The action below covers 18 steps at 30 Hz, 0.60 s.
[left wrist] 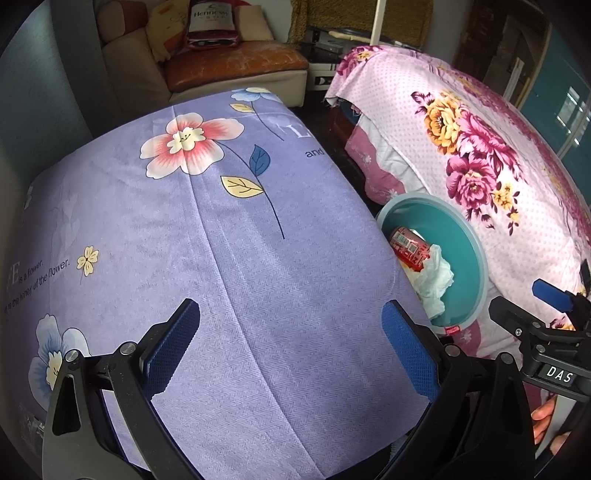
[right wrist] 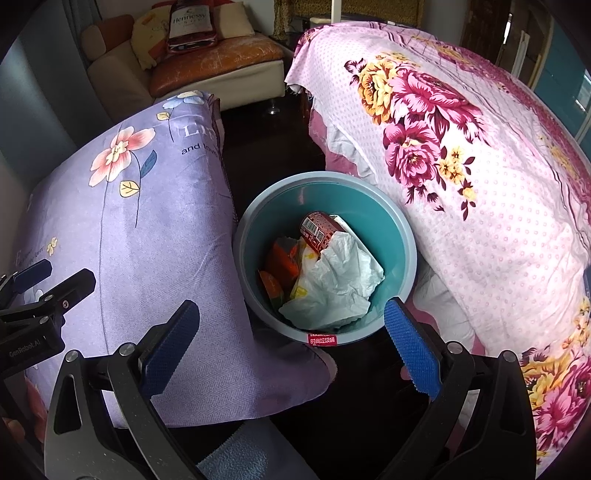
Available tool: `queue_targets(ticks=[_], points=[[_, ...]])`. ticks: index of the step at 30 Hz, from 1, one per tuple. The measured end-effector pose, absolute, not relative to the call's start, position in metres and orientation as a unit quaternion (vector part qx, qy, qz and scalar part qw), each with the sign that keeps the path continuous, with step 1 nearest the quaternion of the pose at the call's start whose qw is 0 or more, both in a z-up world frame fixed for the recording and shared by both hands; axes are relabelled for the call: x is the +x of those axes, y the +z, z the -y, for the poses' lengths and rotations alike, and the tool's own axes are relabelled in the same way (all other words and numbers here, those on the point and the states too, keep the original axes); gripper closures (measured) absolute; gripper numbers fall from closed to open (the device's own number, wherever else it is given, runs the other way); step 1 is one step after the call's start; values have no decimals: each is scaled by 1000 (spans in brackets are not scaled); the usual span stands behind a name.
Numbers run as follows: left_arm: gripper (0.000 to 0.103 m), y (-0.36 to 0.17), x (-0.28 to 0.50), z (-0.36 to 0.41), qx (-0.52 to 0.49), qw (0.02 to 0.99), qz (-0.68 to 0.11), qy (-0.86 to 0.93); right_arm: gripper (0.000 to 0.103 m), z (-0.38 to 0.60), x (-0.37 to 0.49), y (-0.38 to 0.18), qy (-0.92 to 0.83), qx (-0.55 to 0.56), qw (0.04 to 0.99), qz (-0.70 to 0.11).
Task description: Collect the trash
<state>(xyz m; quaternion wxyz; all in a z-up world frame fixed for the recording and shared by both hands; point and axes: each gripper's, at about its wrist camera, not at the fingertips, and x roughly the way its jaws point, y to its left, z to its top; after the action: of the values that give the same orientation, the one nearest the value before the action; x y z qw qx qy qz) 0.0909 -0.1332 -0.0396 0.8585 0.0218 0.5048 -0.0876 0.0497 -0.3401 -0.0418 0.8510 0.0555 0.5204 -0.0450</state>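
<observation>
Below, teal bin (right wrist: 400, 236) – red can (right wrist: 317, 230), crumpled tissue (right wrist: 340, 280), both hand-held grippers (left wrist: 291, 339) (right wrist: 291, 339) spread, "Hennessy" cushion (right wrist: 190, 26) behind.

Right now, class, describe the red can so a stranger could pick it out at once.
Between the purple flowered cloth and the pink flowered bedding stands a teal bin. Inside, the red can lies beside crumpled white paper, the only cylinder.
</observation>
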Motion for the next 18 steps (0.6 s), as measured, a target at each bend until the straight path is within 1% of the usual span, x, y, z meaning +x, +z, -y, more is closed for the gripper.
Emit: queue_targets(ticks=[18], points=[[4, -55, 96, 128, 28, 856, -511, -77, 7, 336, 60, -63, -46, 51, 837, -542]])
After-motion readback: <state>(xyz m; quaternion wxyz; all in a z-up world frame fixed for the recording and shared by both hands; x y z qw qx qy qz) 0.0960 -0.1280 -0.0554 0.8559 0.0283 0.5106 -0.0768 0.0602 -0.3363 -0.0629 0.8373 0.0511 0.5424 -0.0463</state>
